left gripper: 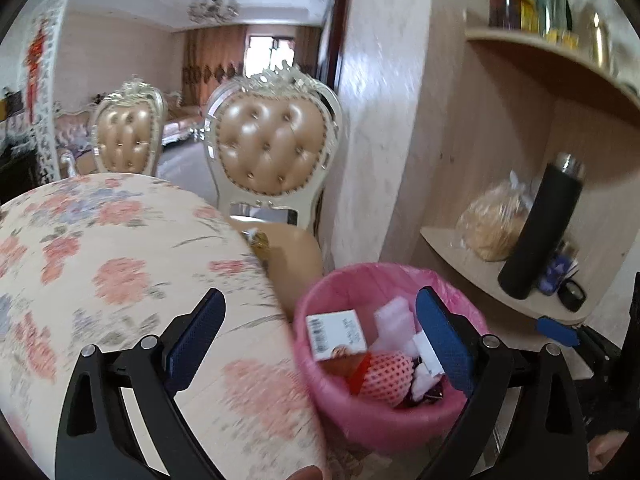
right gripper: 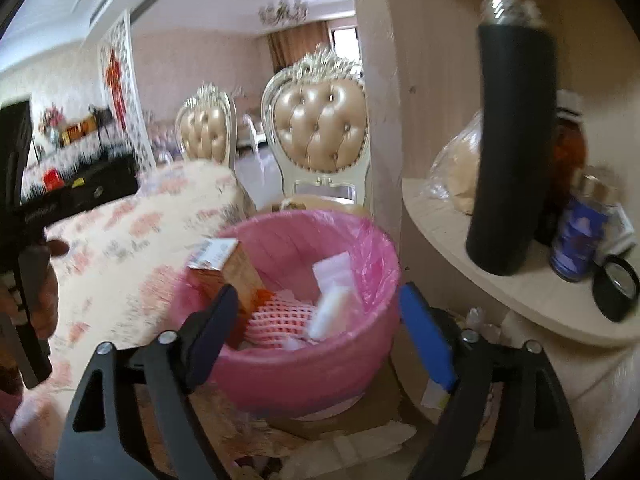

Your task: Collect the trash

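We see the left claw [left gripper: 320, 332] wide open and empty above the bench [left gripper: 120, 264] edge and the pink-lined trash bin [left gripper: 348, 412]. The right claw [right gripper: 320, 320] also gapes, holding nothing, over that bin, where a small carton [right gripper: 218, 260], foam fruit net [right gripper: 280, 314] and white wrappers [right gripper: 334, 292] lie.

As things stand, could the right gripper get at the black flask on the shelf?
Probably yes: the right gripper is open and empty, and the black flask stands upright at the shelf edge, nothing in front.
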`<action>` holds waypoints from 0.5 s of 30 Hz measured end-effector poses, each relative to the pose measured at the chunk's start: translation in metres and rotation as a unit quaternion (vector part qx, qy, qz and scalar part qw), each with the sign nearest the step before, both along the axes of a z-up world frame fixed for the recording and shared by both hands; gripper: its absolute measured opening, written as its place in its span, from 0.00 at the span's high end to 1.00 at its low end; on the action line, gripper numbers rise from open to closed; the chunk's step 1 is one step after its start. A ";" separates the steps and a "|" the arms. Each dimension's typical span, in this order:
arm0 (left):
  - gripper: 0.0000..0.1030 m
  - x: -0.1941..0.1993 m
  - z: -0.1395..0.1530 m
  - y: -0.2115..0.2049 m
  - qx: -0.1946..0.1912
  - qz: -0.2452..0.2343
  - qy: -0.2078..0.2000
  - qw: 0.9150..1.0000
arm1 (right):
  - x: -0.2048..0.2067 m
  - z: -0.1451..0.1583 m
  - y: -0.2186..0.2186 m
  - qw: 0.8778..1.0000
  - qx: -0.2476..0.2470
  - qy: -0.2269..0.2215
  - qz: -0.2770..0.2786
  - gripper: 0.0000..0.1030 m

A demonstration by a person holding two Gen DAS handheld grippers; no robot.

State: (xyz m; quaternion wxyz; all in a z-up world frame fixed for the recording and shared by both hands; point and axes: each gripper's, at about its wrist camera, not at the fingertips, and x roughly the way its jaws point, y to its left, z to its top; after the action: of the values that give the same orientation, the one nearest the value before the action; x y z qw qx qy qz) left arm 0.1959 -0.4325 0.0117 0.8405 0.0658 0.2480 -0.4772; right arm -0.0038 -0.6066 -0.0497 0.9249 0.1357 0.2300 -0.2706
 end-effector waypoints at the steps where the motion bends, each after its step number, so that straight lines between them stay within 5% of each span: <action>1: 0.13 -0.004 0.003 0.012 -0.006 0.006 -0.004 1.000 | -0.005 0.006 0.007 1.000 -0.007 -0.007 -0.007 0.15; 6: 0.13 -0.036 0.014 0.071 -0.026 0.016 -0.046 0.998 | -0.026 0.033 0.042 0.999 -0.029 -0.032 -0.033 0.05; 15: 0.13 -0.073 0.017 0.128 -0.020 0.002 -0.083 0.996 | -0.031 0.049 0.099 0.998 -0.055 -0.007 -0.041 0.05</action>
State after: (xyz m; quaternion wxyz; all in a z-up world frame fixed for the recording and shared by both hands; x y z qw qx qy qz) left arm 0.1228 -0.3044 0.0283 0.8603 0.0876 0.1682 -0.4732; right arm -0.0348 -0.5073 -0.0010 0.9209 0.0956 0.2024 -0.3192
